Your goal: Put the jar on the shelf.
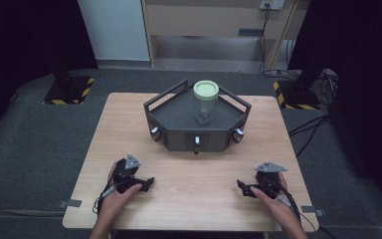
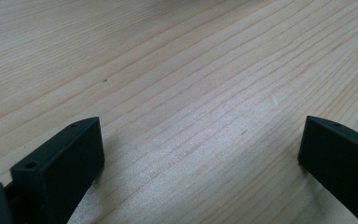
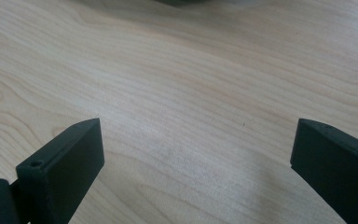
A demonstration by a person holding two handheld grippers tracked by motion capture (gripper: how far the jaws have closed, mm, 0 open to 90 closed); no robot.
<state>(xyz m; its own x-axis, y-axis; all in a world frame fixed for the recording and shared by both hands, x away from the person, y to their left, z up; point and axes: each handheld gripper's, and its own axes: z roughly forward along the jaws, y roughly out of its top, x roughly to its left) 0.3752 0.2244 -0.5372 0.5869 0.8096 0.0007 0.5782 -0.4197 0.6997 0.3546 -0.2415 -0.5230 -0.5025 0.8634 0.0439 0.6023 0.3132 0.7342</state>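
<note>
A clear glass jar (image 1: 204, 105) with a pale green lid (image 1: 206, 90) stands upright on a dark angular tray (image 1: 179, 117) at the far middle of the wooden table (image 1: 189, 199). My left gripper (image 1: 149, 183) rests low at the table's near left, held by a hand, its jaws pointing right. My right gripper (image 1: 240, 186) rests at the near right, its jaws pointing left. In the left gripper view the jaws stand wide apart over bare wood, left gripper (image 2: 200, 144) open and holding nothing. The right gripper (image 3: 196, 144) is likewise open over bare wood.
The tray has raised rails (image 1: 169, 94) at its back corners and small knobs (image 1: 197, 141) on its front faces. Beyond the table lie grey floor, two stand bases with yellow-black stripes (image 1: 69, 89), and cables (image 1: 308, 127) at the right.
</note>
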